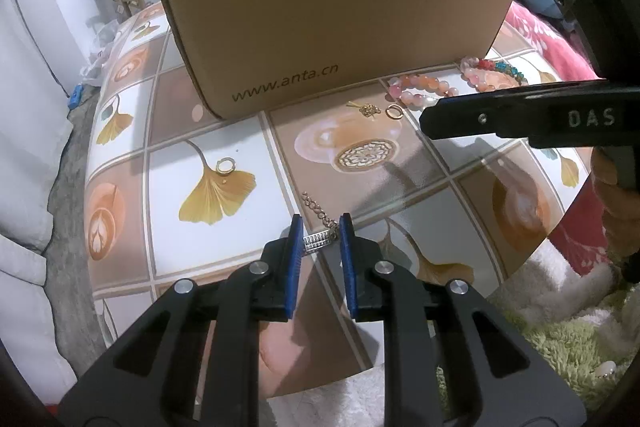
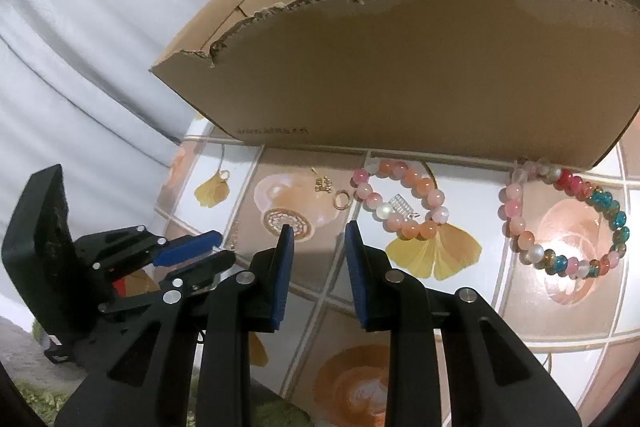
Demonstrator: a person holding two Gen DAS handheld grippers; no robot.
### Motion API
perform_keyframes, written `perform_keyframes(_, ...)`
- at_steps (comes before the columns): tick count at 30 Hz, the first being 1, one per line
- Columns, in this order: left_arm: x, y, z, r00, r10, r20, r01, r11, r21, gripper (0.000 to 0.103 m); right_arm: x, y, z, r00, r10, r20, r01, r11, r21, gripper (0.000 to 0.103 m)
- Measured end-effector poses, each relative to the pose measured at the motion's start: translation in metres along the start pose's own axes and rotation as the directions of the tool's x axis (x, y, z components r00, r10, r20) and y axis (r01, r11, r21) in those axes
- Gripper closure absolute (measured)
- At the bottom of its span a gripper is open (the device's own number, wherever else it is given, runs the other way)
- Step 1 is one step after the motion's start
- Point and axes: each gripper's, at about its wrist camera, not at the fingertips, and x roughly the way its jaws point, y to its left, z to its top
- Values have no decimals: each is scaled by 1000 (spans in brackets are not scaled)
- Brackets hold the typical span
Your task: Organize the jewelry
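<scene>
1. Left tongs (image 1: 319, 227) straddle the silver charm (image 1: 318, 241) of the chain (image 1: 318, 213), blue pads not yet pressing it; close squarely on the charm, low to the desk (image 1: 224, 131).
2. Lift slowly so the chain trailing toward 11 o'clock follows.
3. Carry it to the box (image 1: 332, 23) at 12 o'clock.
4. Right tongs (image 2: 319, 229) hang empty, parted, bracelet (image 2: 400, 205) at 1 o'clock.

One cardboard box (image 1: 320, 27), two bead bracelets (image 2: 400, 203), two gold rings (image 1: 225, 165), one chain (image 1: 318, 213).
</scene>
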Motion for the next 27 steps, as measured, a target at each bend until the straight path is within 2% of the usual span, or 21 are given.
perform_keyframes(4, 0, 0, 0, 1000, -1, 0, 1, 1000, 1, 86, 0, -8, 2, 999, -50, 1, 50, 999, 17, 77)
perform_keyframes(10, 0, -1, 0, 1000, -3, 1, 3, 1000, 2, 86, -10, -14, 8, 998, -56, 40, 56, 998, 13, 77)
perform_keyframes(13, 0, -1, -1, 1000, -2, 2, 2, 1000, 2, 86, -13, -8, 10, 992, -104, 65, 107, 993, -50, 77)
perform_keyframes(18, 0, -1, -1, 1000, -2, 2, 2, 1000, 3, 86, 0, 3, 14, 978, -201, 63, 209, 960, -188, 77)
perform_keyframes(20, 0, -1, 0, 1000, -3, 2, 3, 1000, 4, 86, 4, 9, 14, 971, -231, 65, 240, 937, -253, 83)
perform_keyframes(23, 0, -1, -1, 1000, -4, 2, 4, 1000, 0, 86, 14, 19, 14, 964, -261, 59, 265, 901, -345, 85)
perform_keyframes(27, -1, -1, 0, 1000, -4, 4, 4, 1000, -1, 86, 21, 21, 13, 955, -291, 54, 289, 875, -388, 93)
